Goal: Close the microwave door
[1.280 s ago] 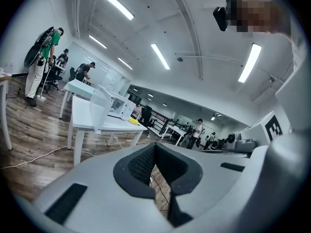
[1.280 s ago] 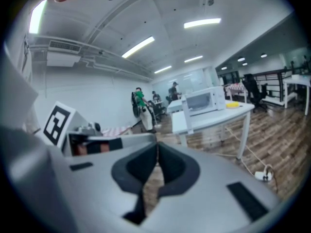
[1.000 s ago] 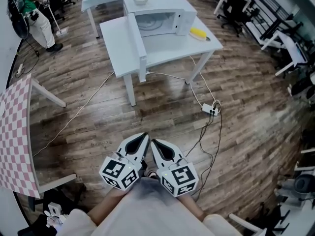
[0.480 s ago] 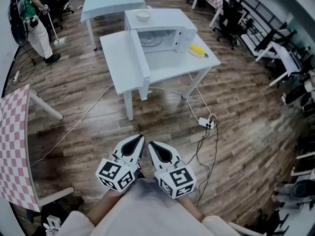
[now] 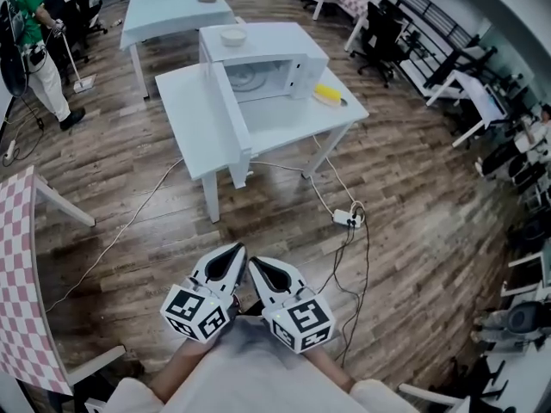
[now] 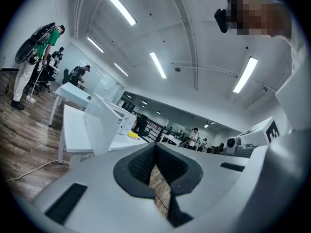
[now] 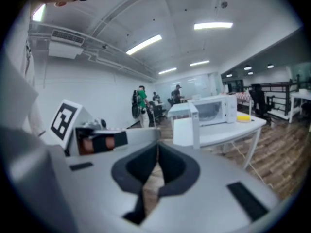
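A white microwave (image 5: 274,58) stands on a white table (image 5: 188,114) far ahead of me, with its door (image 5: 229,110) swung wide open toward me. On top of it sits a small bowl (image 5: 232,35). A yellow object (image 5: 328,95) lies to its right. My left gripper (image 5: 236,251) and right gripper (image 5: 256,265) are held low against my body, side by side, both shut and empty, well short of the table. The left gripper view shows its tips (image 6: 155,145) together and the door (image 6: 101,126) beyond. In the right gripper view the right gripper (image 7: 158,145) points at the microwave (image 7: 216,108).
A power strip (image 5: 346,218) with trailing cables lies on the wooden floor between me and the table. A pink checkered table (image 5: 19,299) stands at the left. Another white table (image 5: 168,9) and a person in green (image 5: 31,46) are farther back, and office chairs (image 5: 383,33) at the right.
The table and microwave have shifted left and grown slightly in the head view as I come nearer. Both grippers stay shut, held together.
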Demonstrator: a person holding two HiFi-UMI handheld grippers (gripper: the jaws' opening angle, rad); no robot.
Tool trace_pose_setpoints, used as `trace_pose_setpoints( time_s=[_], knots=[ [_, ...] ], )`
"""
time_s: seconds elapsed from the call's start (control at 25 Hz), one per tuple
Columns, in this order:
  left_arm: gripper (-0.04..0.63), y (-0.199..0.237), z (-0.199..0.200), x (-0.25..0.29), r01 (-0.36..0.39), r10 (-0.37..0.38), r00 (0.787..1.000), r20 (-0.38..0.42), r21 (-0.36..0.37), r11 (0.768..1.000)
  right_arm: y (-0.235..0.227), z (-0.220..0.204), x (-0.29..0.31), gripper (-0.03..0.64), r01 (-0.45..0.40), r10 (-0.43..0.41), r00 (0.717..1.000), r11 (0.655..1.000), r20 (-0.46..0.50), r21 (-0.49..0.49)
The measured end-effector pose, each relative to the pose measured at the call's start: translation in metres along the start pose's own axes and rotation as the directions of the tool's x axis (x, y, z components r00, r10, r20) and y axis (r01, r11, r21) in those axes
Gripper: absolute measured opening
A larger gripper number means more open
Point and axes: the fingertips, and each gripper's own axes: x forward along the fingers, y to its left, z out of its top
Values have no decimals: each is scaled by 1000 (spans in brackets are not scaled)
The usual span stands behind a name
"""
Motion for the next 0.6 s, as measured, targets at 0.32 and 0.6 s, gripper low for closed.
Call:
trace_pose_setpoints(
  time_s=[0.32, 0.6],
  knots=[
    [17, 5, -5, 4, -3, 3, 1000, -5, -26, 1000, -8, -11, 1, 23, 10, -9, 1000, 1000, -21, 27],
    [17, 21, 3, 23, -41, 41, 999, -4, -14, 999, -31, 4, 17, 23, -17, 17, 1000, 1000, 1, 24]
  ],
)
